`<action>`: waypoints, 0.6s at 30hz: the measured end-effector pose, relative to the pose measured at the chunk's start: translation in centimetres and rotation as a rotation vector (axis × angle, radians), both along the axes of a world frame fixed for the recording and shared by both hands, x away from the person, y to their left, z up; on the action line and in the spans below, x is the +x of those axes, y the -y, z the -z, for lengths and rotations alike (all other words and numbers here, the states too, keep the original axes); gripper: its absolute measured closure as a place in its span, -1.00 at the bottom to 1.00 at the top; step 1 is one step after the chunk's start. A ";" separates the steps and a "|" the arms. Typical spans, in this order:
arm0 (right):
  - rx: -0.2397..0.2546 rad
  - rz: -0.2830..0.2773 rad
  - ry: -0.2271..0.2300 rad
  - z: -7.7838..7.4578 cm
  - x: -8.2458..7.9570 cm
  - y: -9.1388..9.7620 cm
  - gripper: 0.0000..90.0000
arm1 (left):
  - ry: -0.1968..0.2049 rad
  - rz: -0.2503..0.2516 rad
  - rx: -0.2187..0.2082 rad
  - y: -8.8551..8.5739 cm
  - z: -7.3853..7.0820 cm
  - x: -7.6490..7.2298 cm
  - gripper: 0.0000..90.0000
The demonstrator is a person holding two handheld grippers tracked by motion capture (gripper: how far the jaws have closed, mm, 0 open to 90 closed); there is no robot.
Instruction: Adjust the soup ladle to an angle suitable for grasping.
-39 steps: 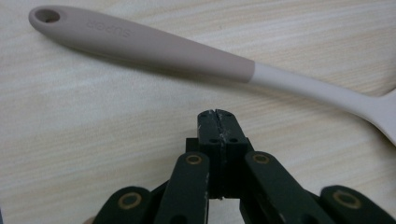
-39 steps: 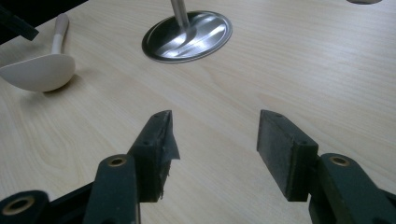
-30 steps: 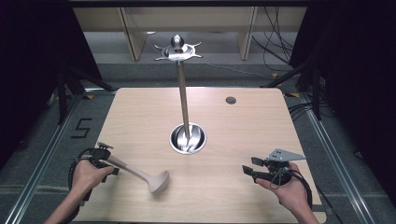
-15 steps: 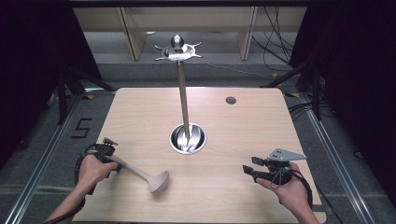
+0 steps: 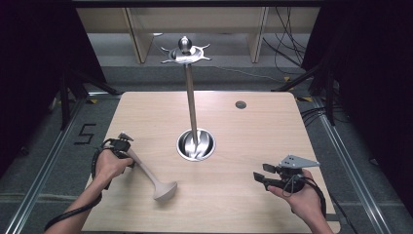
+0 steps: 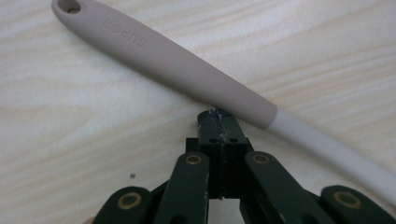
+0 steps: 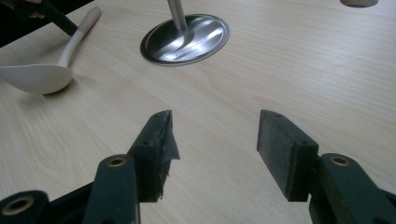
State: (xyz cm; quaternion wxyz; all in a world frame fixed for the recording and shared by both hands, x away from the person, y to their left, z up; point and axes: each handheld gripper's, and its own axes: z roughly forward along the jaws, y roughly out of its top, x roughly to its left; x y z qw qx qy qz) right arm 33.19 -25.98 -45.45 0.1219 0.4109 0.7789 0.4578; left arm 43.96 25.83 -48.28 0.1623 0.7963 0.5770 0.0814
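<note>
Lying on the wooden table (image 5: 253, 126) at about 7 o'clock from the steel stand (image 5: 195, 144), the beige ladle (image 5: 152, 176) has its bowl toward the table's near edge and its handle toward 10 o'clock, where the left gripper (image 5: 127, 146) meets it. In the left gripper view the jaws of this gripper (image 6: 217, 122) are pressed together with no gap, and their tips sit just beside the handle of the ladle (image 6: 177, 65) (touching or not, I cannot tell), not around it. The right gripper (image 5: 259, 176) is at 4 o'clock from the stand, well apart from the ladle, and its jaws (image 7: 212, 135) stand wide with bare table between them.
</note>
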 end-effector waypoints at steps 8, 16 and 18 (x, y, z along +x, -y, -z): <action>-0.001 -0.002 -0.002 0.0 0.0 0.0 0.03 | 0.008 0.005 -0.005 1.5 0.0 1.4 0.98; 0.014 -0.005 0.000 0.1 0.0 0.0 0.02 | 0.043 -0.024 -0.030 2.4 -0.1 1.6 0.80; -0.025 -0.009 0.020 -0.1 0.0 0.3 0.02 | 0.056 -0.035 -0.041 1.9 -0.6 1.4 0.60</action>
